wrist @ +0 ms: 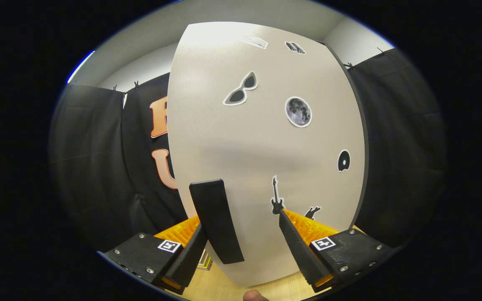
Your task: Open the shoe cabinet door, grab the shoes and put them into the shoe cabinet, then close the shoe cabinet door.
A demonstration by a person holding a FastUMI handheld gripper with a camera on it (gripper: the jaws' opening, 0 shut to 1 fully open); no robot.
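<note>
- The hand-held gripper (241,234) is spread wide, its two fingers well apart and pointing forward at the shoe cabinet door (266,138).
- It is released: nothing is pinched between the fingers, and neither finger can be confirmed as pressing on anything.
- The door handle (216,221), a dark flat bar near the door's edge, stands in the gap between the fingers, close beside the left finger (188,259). Its lower end overlaps that finger's inner side; actual contact cannot be told.
- The right finger (303,251) lies clear of the handle, with bare door surface showing between them. Its tip sits over the lower part of the door, by the guitar sticker (276,196); whether it touches the panel cannot be told.
- The shoe cabinet door is a pale panel just ahead of the fingers and rising well beyond them. Its dark side edge (360,138) shows on the right.
- Stickers on the door: sunglasses (241,88) up high, a moon disc (298,111) to their right, a small dark round mark (343,161) near the right edge, and two more small stickers at the top, too distorted to identify.
- The black cloth wall (98,167) of the booth hangs on both sides of the door.
- A strip of light wooden floor (220,286) shows beneath the door, between the finger bases.
- A fingertip of the person (254,296) shows at the very bottom, below the door.
</note>
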